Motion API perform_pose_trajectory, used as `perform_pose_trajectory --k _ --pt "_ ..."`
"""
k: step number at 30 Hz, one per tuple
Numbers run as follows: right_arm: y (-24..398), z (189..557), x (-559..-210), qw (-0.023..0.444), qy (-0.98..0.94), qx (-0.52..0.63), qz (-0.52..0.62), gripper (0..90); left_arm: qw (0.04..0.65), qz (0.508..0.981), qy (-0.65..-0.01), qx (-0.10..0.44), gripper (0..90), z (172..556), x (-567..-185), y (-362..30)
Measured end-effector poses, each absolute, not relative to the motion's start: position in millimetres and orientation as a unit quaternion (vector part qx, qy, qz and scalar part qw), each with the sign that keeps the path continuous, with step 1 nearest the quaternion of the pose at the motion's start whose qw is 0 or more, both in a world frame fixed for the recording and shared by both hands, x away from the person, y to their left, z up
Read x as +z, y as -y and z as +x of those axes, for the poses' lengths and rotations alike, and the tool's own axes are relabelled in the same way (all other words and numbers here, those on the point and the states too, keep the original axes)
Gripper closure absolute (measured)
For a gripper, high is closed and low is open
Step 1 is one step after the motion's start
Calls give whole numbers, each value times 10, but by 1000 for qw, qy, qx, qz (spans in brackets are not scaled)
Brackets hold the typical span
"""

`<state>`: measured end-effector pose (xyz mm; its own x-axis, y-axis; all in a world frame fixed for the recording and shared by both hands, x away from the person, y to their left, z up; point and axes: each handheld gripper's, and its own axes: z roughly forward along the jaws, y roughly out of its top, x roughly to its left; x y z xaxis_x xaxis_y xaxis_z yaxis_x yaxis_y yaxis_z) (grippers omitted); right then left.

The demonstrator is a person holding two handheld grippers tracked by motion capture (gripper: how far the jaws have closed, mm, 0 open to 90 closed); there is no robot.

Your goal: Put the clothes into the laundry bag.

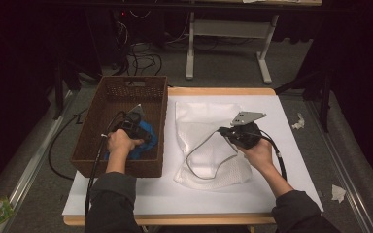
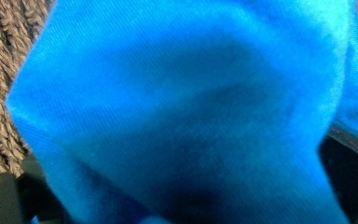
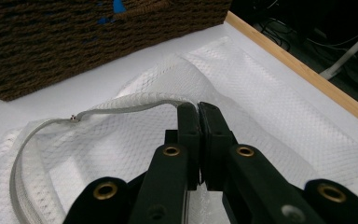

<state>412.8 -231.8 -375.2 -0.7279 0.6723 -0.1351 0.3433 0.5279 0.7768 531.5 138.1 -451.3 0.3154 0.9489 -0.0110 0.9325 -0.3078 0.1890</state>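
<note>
High view, left tool (image 1: 138,127) in wicker basket (image 1: 108,97) over blue cloth (image 2: 186,102), grip unclear, right tool (image 3: 199,112) clamped on mesh bag's (image 1: 201,116) zipper edge.

Bright blue cloth (image 2: 186,116); dark brown woven basket (image 1: 121,92); white mesh bag (image 3: 279,121) with grey zip; black tongs (image 3: 199,116); white, wood-edged tabletop (image 1: 291,160).

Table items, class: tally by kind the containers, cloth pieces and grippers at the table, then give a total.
Woven basket: 1
White mesh bag: 1
Blue cloth: 1
Grippers: 2, left gripper and right gripper
Total: 5
</note>
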Motion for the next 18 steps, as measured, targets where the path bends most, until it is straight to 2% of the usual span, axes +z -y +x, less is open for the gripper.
perform_pose_trajectory --k 8,9,10,11,14,15,16,18 --pt "2318 4134 -3787 212 -848 384 299 892 87 807 -581 53 112 5296 -4488 -1398" --pt "2324 4131 -3790 212 -849 381 299 892 86 807 -582 54 163 5296 -4480 -1403" --pt "2324 4131 -3790 212 -849 381 299 892 85 806 -583 56 163 5298 -4461 -1420" --pt "2327 4131 -3792 211 -848 382 299 892 90 804 -585 53 208 5298 -4457 -1444" --pt "2342 4123 -3788 213 -847 382 303 892 94 804 -584 55 224 5288 -4446 -1469" --pt "2345 4131 -3794 213 -846 383 303 892 95 799 -590 59 310 5288 -4428 -1507" --pt "2345 4132 -3795 213 -846 383 303 892 95 799 -590 59 340 5288 -4428 -1507" --pt "2344 4132 -3799 212 -845 385 303 892 99 797 -593 59 343 5285 -4428 -1519"
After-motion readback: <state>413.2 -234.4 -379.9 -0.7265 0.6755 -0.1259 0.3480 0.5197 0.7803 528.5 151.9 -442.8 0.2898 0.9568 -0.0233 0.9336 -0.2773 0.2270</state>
